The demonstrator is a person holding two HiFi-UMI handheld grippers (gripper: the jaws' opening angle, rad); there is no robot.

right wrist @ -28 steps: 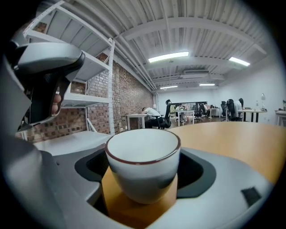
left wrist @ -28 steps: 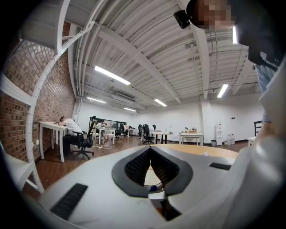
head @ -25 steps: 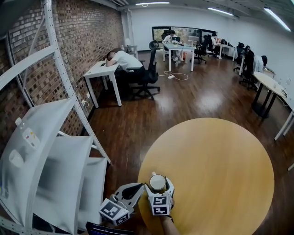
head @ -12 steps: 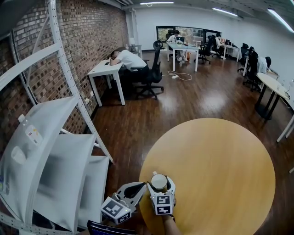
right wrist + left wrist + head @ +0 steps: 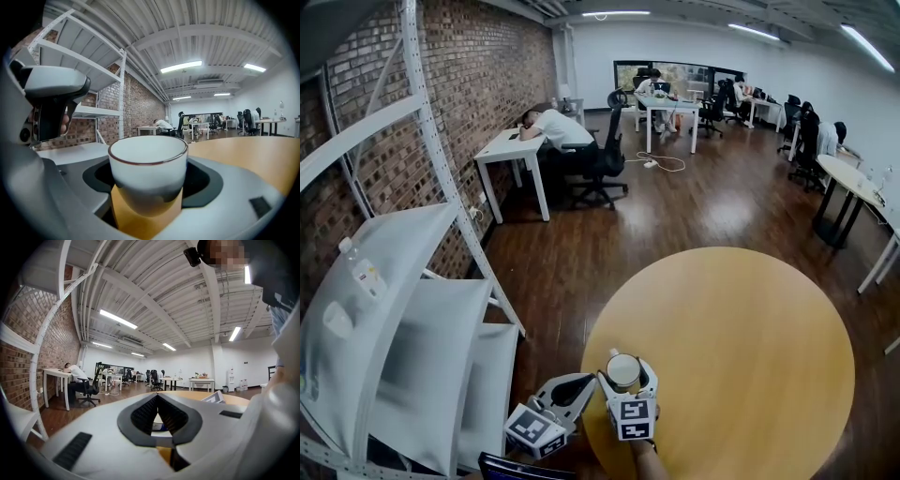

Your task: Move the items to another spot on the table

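A white cup (image 5: 622, 371) with a thin brown rim stands upright between the jaws of my right gripper (image 5: 625, 377), over the near left edge of the round wooden table (image 5: 741, 328). The jaws have just been closing and now press on the cup's sides, so the gripper is shut on it. In the right gripper view the cup (image 5: 147, 173) fills the space between the jaws, with the tabletop (image 5: 243, 154) behind it. My left gripper (image 5: 579, 384) hangs just off the table's left edge beside the right one, level. Its jaws meet at the tips (image 5: 157, 397) with nothing between them.
A white metal shelf rack (image 5: 394, 309) stands close on the left, with a plastic bottle (image 5: 356, 272) on it. A brick wall runs behind it. A person leans on a white desk (image 5: 511, 141) farther back. Dark wood floor surrounds the table.
Hardly anything differs. The right gripper stays at the table's near left edge with the cup between its jaws. The left gripper has kept still.
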